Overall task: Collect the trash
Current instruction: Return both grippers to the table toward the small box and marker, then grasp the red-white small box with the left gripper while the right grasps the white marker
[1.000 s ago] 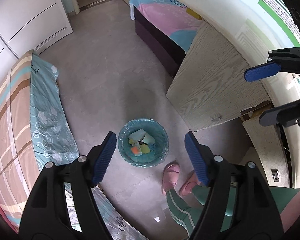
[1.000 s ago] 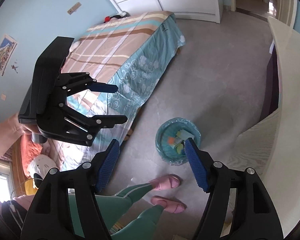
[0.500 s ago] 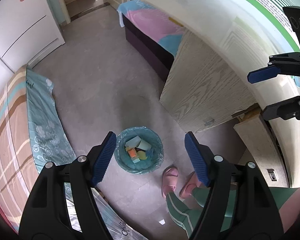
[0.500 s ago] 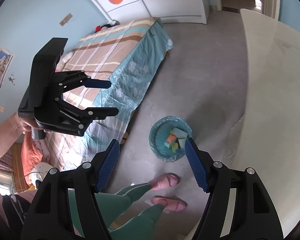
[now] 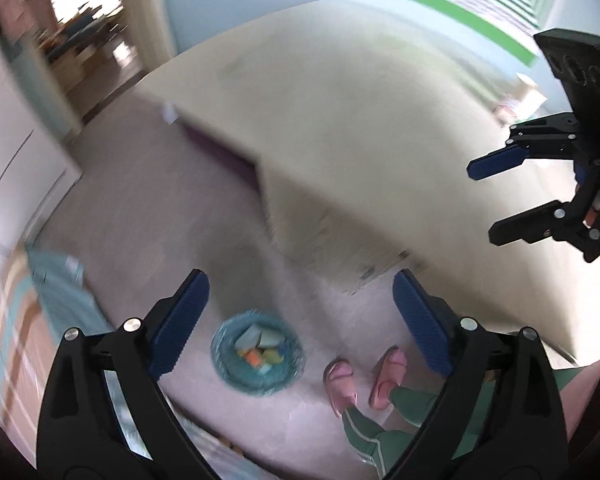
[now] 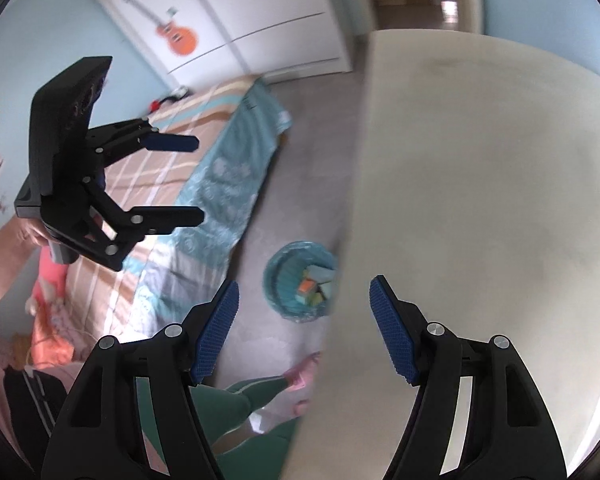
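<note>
1. The landmark is the trash bin (image 5: 257,351), a round bin with a teal liner standing on the floor. It already holds several pieces of trash (image 5: 260,346): pale blue-green, orange and yellow scraps, blurred but clearly inside the rim. So part of the collecting looks done.

2. The left tongs (image 5: 298,322) hang high above the bin with their blue pads wide apart and nothing between them.

3. The right tongs (image 6: 304,326) are also spread apart and empty. In the right wrist view the bin (image 6: 300,286) lies below and between their tips, partly cut off by the edge of the desk (image 6: 480,200).

4. The desk rises just beside the bin, on the side away from the bed (image 6: 204,184). Its pale top shows no clear loose trash in either view, though motion blur hides small things; a small bright shape near its far end cannot be made out.

5. The floor around the bin looks bare apart from the person's pink slippers (image 5: 364,374), just beside the bin.

6. Judgement: with both tongs empty, either the last piece is in, or more trash must be found away from the bin. The pictures show no remaining piece with certainty.
</note>
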Motion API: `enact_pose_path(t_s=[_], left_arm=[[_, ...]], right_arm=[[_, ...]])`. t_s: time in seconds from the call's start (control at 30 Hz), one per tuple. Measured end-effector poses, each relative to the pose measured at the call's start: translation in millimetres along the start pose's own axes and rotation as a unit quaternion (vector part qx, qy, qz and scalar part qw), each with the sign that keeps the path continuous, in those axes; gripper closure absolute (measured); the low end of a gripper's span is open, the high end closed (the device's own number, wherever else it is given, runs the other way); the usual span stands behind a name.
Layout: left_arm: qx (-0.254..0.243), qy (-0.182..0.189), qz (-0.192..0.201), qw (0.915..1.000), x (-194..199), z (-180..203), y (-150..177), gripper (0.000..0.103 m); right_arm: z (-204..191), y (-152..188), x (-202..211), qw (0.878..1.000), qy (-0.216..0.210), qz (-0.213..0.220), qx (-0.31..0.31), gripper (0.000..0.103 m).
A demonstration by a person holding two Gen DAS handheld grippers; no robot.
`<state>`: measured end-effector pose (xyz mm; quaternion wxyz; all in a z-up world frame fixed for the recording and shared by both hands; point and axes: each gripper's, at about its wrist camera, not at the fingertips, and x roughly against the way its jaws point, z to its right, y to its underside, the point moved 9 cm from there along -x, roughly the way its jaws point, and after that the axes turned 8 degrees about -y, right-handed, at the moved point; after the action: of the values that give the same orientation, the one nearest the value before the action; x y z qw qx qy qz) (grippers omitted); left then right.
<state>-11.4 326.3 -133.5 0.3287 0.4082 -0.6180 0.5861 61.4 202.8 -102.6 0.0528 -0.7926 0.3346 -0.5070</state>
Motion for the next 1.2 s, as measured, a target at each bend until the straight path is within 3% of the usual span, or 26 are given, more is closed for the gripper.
enact_pose_path(t_s=[0.23,0.4,0.57,0.67,0.77,1.1,1.2], left_arm=[[-0.108,0.069,0.027,0.9915,-16,111,-69,0.012],[-0.171,0.115,0.044,0.9776,-26,198,-117,0.012],[-0.215,0.143,0.050,0.9647,-36,269,-149,0.012],[-0.257,0.134,0.055,0.9554,-49,306,-157,0.012],[-0.289,0.127,0.057,0.9471,-66,337,-166,0.012],[-0.305,0.137,0.015,0.9424,-119,365,-190,0.017],[-0.308,0.147,0.008,0.9399,-127,371,-194,0.028]], right_arm=[[69,81,88,0.991,0.080,0.056,-0.093,0.034],[110,138,143,0.975,0.127,0.089,-0.157,0.034],[140,180,169,0.965,0.155,0.096,-0.188,0.036],[164,193,173,0.962,0.165,0.096,-0.197,0.045],[188,195,167,0.959,0.164,0.099,-0.210,0.047],[215,176,144,0.962,0.167,0.087,-0.197,0.054],[217,175,139,0.963,0.171,0.083,-0.193,0.062]])
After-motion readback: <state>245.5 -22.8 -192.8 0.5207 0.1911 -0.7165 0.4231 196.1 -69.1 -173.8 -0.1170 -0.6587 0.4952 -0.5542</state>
